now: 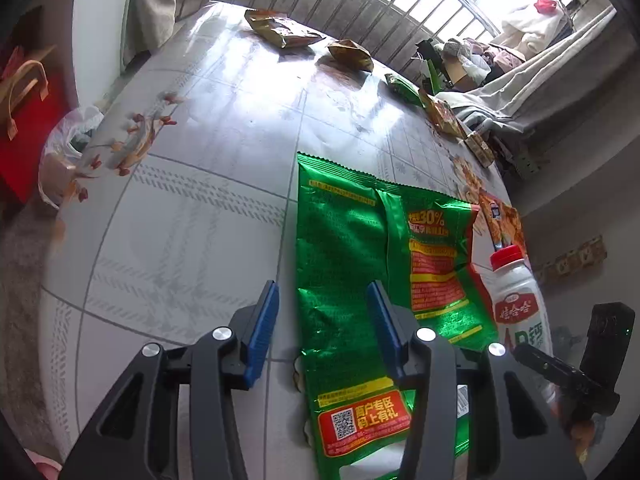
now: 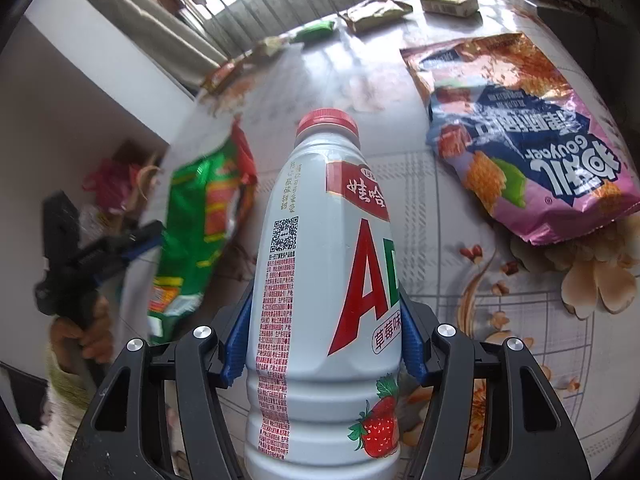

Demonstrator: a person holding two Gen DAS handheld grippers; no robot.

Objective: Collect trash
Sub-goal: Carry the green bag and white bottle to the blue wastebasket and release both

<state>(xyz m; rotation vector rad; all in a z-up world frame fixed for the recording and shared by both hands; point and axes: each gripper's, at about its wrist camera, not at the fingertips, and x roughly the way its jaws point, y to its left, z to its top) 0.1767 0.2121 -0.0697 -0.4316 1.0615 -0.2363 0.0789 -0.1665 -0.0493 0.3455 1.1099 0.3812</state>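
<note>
My right gripper (image 2: 322, 344) is shut on a white AD drink bottle (image 2: 320, 300) with a red cap; the bottle also shows at the right of the left wrist view (image 1: 516, 304). My left gripper (image 1: 324, 320) is open just above the table, its right finger (image 1: 384, 328) over a flat green snack bag (image 1: 352, 264). The green bag also shows in the right wrist view (image 2: 200, 224), with the left gripper's body to its left. A pink and blue snack bag (image 2: 528, 136) lies on the table to the right of the bottle.
The table (image 1: 192, 216) has a pale floral cover. Several more wrappers lie along its far edge, among them a brown bag (image 1: 280, 28) and a small green one (image 1: 404, 84). A clear plastic bag (image 1: 68, 148) hangs beside the table's left edge. A cloth-covered bench (image 1: 532, 80) stands beyond.
</note>
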